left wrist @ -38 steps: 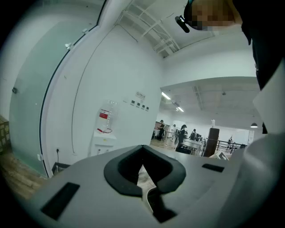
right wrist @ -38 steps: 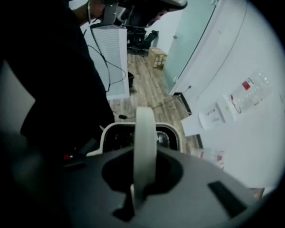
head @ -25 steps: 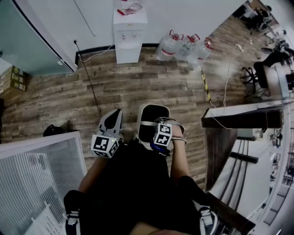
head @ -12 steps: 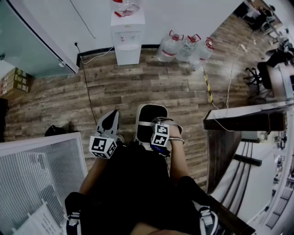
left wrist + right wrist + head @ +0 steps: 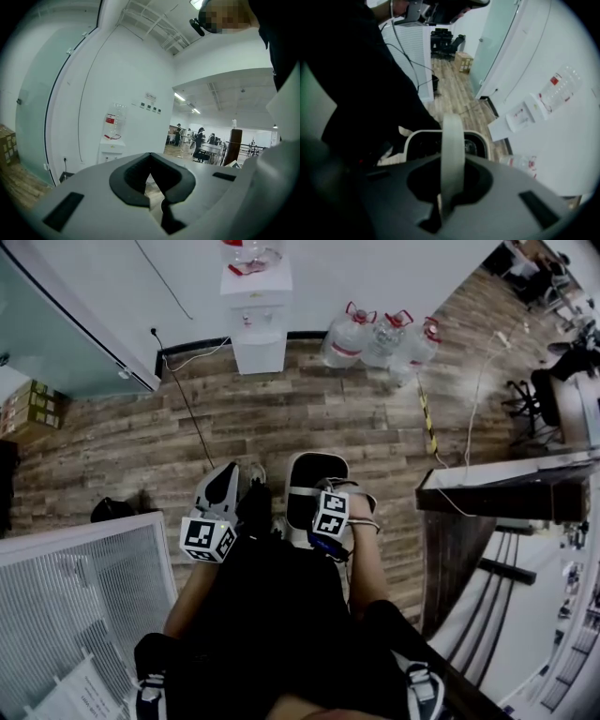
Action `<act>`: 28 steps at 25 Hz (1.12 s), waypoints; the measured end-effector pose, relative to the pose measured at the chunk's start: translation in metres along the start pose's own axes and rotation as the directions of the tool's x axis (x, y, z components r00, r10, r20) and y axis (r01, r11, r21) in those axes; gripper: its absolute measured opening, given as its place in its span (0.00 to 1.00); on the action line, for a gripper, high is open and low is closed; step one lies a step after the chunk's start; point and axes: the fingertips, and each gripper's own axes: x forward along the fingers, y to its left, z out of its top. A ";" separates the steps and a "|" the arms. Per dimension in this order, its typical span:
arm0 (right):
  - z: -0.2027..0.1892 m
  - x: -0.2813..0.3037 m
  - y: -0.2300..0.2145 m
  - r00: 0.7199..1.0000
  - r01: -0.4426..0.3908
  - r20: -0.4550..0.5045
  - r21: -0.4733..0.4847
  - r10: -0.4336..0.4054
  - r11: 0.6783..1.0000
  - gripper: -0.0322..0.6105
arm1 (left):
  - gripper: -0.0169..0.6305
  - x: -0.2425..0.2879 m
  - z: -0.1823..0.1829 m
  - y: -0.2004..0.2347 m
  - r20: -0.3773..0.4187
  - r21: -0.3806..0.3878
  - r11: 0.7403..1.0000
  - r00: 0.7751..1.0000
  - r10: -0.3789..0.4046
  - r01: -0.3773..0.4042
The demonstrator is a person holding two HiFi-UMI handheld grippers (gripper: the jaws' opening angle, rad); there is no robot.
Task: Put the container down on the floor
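In the head view the white container (image 5: pixel 312 486), dark inside, hangs above the wooden floor (image 5: pixel 309 427) in front of the person's body. Its white strap handle (image 5: pixel 452 154) runs upright between the jaws of my right gripper (image 5: pixel 450 185), which is shut on it; the container's rim (image 5: pixel 483 140) shows just beyond the jaws. The right gripper (image 5: pixel 325 498) carries its marker cube over the container's near edge. My left gripper (image 5: pixel 223 486) is held beside the container on its left. Its black pads (image 5: pixel 133 180) meet with nothing between them.
A white water dispenser (image 5: pixel 258 320) stands against the far wall, with large water bottles (image 5: pixel 380 338) to its right. A dark table (image 5: pixel 506 488) is at the right, a white slatted panel (image 5: pixel 75 606) at the lower left, cardboard boxes (image 5: pixel 23 409) at the far left. A black cable (image 5: pixel 187 413) crosses the floor.
A dark shoe has come forward between the two grippers. The view has shifted slightly. Both grippers keep their hold and place.
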 end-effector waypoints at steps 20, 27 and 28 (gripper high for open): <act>-0.027 0.042 -0.201 0.997 0.036 -0.070 0.099 -0.029 0.994 0.10 | 0.07 0.233 0.028 0.086 -0.076 -0.052 0.991 0.989 -0.131 0.127; -0.014 0.064 -0.299 0.995 0.079 -0.065 0.079 -0.074 0.994 0.10 | 0.07 0.296 0.054 0.137 -0.054 -0.046 0.990 0.989 -0.139 0.136; -0.011 0.067 -0.312 0.995 0.085 -0.064 0.072 -0.080 0.994 0.10 | 0.07 0.302 0.058 0.142 -0.049 -0.042 0.990 0.989 -0.140 0.138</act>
